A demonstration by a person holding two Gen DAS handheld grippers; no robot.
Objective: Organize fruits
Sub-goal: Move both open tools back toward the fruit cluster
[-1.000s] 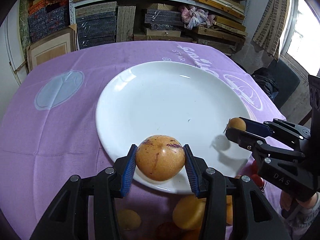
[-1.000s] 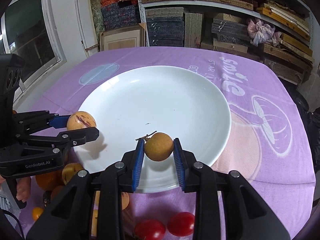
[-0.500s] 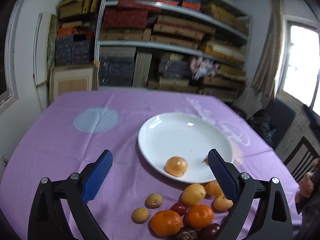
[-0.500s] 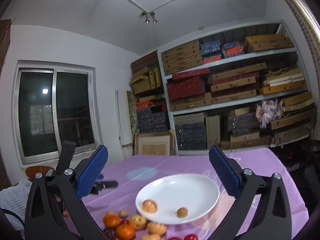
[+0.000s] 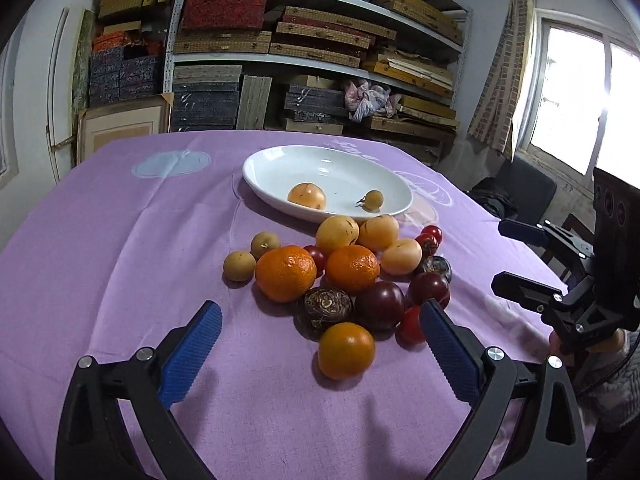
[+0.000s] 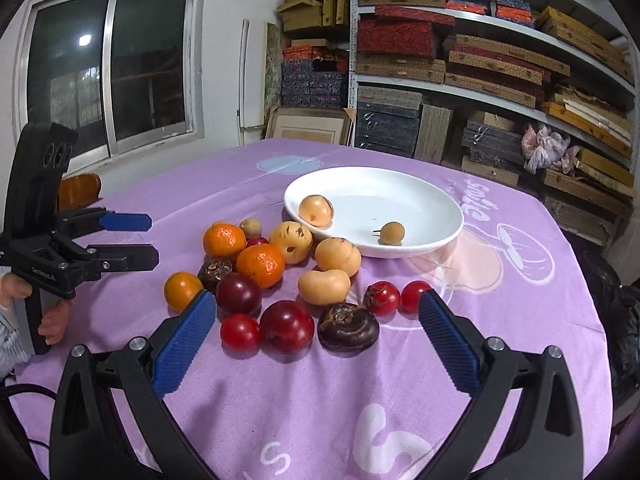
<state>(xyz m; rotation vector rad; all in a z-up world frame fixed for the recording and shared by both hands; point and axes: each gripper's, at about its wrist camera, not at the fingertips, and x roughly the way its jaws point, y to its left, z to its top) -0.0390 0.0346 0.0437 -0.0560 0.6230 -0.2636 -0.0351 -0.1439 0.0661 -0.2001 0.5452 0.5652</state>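
Both the left hand-held gripper and the right hand-held gripper stand wide apart, gripping nothing. On the purple-clothed worktop, the white plate at the far side carries a yellowish fruit and a small brown fruit. The fruit pile lies on the cloth just nearer than the plate.

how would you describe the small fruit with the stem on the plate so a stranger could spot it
Find the white plate on the purple tablecloth. Two fruits lie in it: a larger pale orange fruit and a small tan fruit near the front rim. The small one is the only one with a thin dark stem sticking out sideways.
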